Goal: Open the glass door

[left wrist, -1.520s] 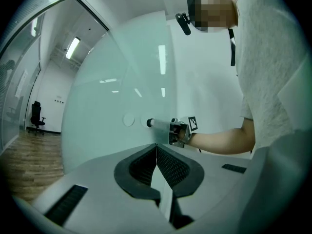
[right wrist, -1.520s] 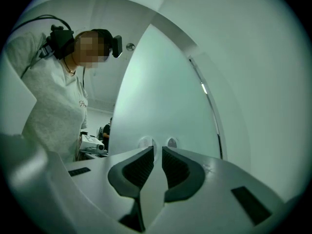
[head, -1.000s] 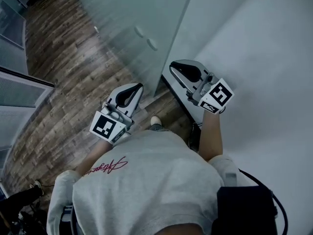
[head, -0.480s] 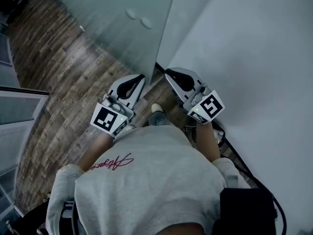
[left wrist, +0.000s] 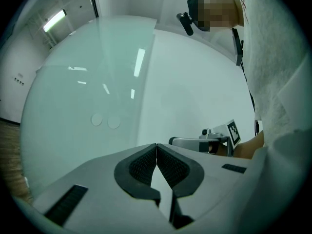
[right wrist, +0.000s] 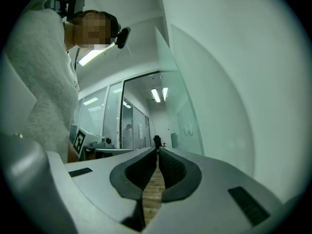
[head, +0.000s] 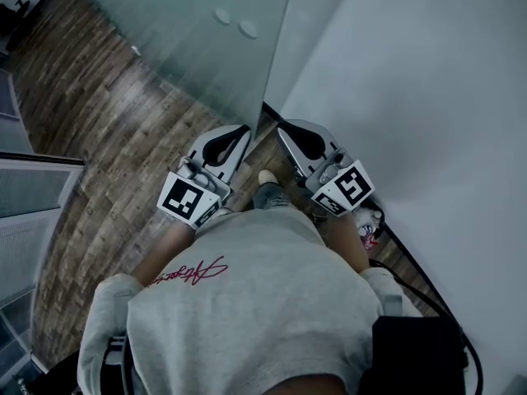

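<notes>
The frosted glass door (head: 206, 48) stands ahead of me, with two round discs (head: 235, 21) on it; its free edge (head: 265, 89) meets the white wall. In the left gripper view the door (left wrist: 83, 91) fills the picture, discs (left wrist: 105, 121) at mid-left. My left gripper (head: 241, 128) is held level just short of the glass near that edge, shut and empty (left wrist: 156, 145). My right gripper (head: 282, 127) is beside it at the wall side of the edge; its jaws are closing, nearly touching, nothing between them (right wrist: 157, 150). It looks along a corridor past the glass.
White wall (head: 428, 97) rises on the right, with a cable and a small object (head: 370, 229) at its foot. Wood-plank floor (head: 115, 138) spreads left. A glass partition (head: 33, 196) stands at far left. My shoe (head: 268, 177) is under the grippers. A black bag (head: 412, 344) hangs at my right hip.
The right gripper has swung left and down toward the left one, so both tips now sit side by side at the door's edge. The left gripper shifted slightly forward.
</notes>
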### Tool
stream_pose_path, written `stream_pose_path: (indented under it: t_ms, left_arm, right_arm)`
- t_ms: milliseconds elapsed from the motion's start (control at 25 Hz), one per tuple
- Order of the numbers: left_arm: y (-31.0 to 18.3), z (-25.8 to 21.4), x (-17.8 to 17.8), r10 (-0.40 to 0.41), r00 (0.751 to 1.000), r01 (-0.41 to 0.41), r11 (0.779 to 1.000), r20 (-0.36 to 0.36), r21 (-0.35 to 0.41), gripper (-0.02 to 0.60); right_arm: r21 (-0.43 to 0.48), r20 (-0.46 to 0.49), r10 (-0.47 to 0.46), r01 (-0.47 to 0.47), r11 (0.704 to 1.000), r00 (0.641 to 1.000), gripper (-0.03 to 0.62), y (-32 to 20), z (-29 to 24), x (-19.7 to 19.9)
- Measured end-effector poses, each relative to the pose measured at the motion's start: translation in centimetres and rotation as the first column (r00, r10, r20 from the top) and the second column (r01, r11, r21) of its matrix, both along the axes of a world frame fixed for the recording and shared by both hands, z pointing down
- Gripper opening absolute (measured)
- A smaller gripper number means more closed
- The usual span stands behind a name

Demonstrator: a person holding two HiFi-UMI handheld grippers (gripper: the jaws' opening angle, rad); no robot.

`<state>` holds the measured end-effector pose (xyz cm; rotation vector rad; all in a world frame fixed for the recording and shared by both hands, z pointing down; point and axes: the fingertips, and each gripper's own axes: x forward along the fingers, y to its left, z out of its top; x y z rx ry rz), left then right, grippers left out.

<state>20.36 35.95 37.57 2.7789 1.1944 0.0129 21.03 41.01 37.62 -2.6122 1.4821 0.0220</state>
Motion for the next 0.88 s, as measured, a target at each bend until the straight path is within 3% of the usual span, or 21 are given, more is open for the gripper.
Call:
stream_pose_path:
  t_ms: [160, 520, 880]
  left_arm:
    - [-0.5, -0.1, -0.2, -0.009, 1.000, 0.009, 1.000, -0.006, 0.002, 0.017]
    - [-1.2, -0.8, -0.3, -0.035, 0.999, 0.035, 0.999, -0.016, -0.001, 0.017]
    - [-1.1, -0.3, 0.3, -0.041, 0.999, 0.041, 0.999, -0.007, -0.002, 0.017]
  right_arm:
    - [-0.146, -0.056, -0.019, 0.011, 0.989, 0.998, 0.024, -1.6, 1.0, -0.9]
    - [-0.170, -0.084, -0.067, 0.052, 0.984, 0.994, 0.018, -3.2, 0.6, -1.5]
    - [-0.128, -0.091, -0.064, 0.052, 0.990, 0.994, 0.017, -3.0, -0.1, -0.6]
